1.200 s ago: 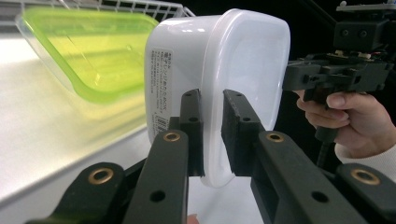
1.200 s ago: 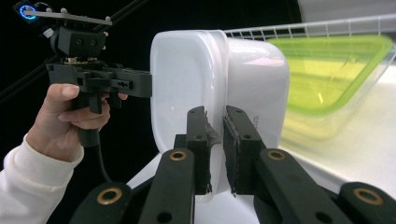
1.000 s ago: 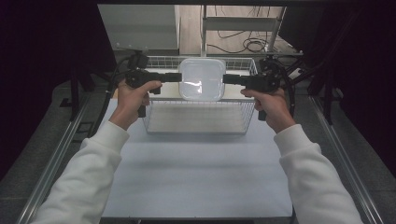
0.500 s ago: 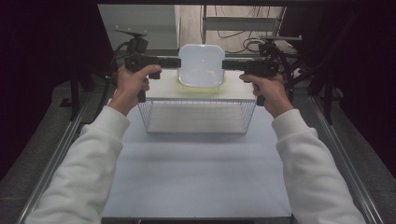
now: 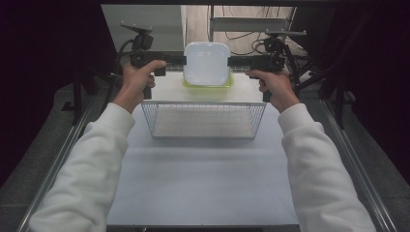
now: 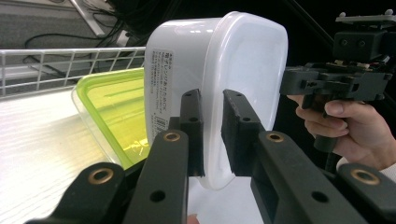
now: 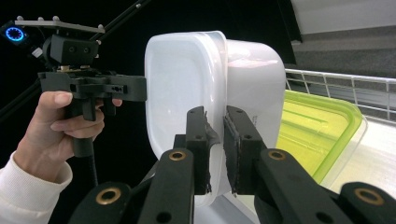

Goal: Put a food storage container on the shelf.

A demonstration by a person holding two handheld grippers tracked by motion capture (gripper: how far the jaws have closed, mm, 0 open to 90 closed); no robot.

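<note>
White tabletop below; top centre, left gripper and right gripper both clench white container's rim.

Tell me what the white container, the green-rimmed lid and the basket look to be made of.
White container: apparently plastic, milky and translucent, smooth with soft highlights and a printed label.
Green-rimmed lid: seemingly clear plastic, glossy, with a lime-green border; the surface beneath shows through it.
Basket: looks like thin metal wire in a grid, pale finish; whether coated or bare is unclear.
</note>
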